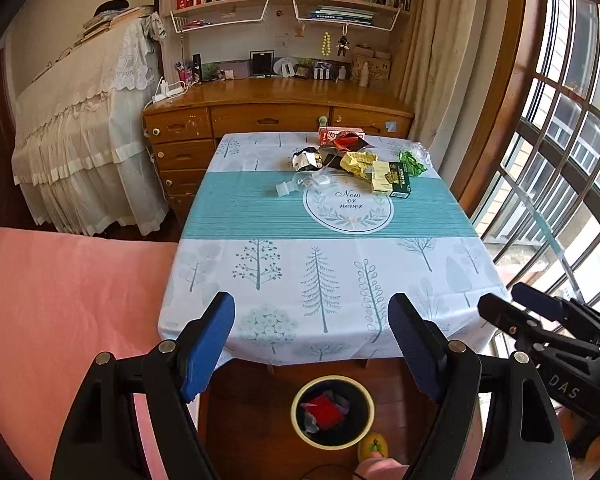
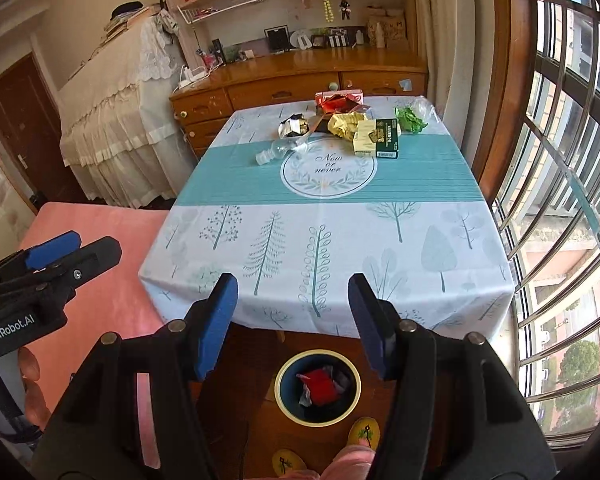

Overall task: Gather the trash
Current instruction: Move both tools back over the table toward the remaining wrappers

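A: Beyond the "Now or never" medallion [image 1: 348, 206], at the far end of the table [image 1: 204, 216]: trash heap. Includes green-and-cream carton [image 1: 392, 179], crumpled yellow wrapper [image 1: 356, 162], silver foil wrapper [image 1: 307, 158], red wrapper [image 1: 346, 141], green wrapper [image 1: 411, 163], clear plastic bottle [image 1: 300, 182] lying on its side just left of the medallion.

B: Handling, judged?

A: Wrappers: probably light, soft, crushable; best pinched at a raised fold. Foil likely slippery. Carton: stiffer, likely near empty; best gripped across its narrow sides. Bottle: thin, smooth, prone to roll; best taken at the neck by the cap.

B: Claws?

A: Left gripper [image 1: 312, 344]: spread wide, nothing between the blue pads [image 1: 208, 344]. Right gripper [image 2: 292, 320]: spread somewhat narrower, likewise empty. Both held on the near side of the table, well apart from the heap.

B: Destination?

A: Bin [image 1: 370, 408] on the floor, at the near edge of the table; already holds red and pale scraps.
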`<action>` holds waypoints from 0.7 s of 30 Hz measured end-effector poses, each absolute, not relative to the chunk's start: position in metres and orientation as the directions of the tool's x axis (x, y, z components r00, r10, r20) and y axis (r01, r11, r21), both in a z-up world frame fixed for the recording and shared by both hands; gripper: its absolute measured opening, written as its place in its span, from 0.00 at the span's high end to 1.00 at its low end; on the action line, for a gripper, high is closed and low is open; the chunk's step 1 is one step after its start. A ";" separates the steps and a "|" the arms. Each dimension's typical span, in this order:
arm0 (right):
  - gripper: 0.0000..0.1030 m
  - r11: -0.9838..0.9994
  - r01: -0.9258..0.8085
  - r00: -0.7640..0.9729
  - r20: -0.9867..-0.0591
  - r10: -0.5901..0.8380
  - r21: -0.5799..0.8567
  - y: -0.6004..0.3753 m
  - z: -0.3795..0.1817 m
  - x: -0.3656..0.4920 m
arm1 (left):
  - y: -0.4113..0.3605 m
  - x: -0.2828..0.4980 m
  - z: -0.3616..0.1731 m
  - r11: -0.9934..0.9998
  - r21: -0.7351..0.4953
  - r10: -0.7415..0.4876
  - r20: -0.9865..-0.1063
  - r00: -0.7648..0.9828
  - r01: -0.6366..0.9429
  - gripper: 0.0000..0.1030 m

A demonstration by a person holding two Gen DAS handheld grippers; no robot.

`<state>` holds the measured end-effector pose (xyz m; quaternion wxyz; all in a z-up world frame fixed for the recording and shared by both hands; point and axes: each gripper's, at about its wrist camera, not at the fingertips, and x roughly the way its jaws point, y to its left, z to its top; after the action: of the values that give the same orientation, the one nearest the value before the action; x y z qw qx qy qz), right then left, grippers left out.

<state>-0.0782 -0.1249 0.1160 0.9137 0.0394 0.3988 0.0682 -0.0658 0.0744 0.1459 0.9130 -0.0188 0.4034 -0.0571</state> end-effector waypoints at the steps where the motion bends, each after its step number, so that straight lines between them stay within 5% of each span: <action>1: 0.47 0.988 -0.086 0.679 -0.718 0.153 0.129 -0.127 0.120 -0.076 | 0.074 -0.062 0.148 0.995 -0.057 -0.096 -0.731 0.675 0.080 0.22; 11: 0.47 0.993 -0.072 0.709 -0.695 0.119 0.097 -0.151 0.127 -0.030 | 0.065 0.004 0.141 0.995 -0.058 -0.093 -0.758 0.645 0.076 0.24; 21: 0.47 0.977 -0.109 0.633 -0.745 0.211 0.184 -0.216 0.080 0.128 | 0.009 0.158 0.103 0.998 0.033 -0.006 -0.798 0.603 0.054 0.24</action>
<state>0.1282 -0.2155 0.0804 0.9015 0.0608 0.4192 0.0885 0.1581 0.0090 0.1029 0.8948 0.0270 0.4453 -0.0170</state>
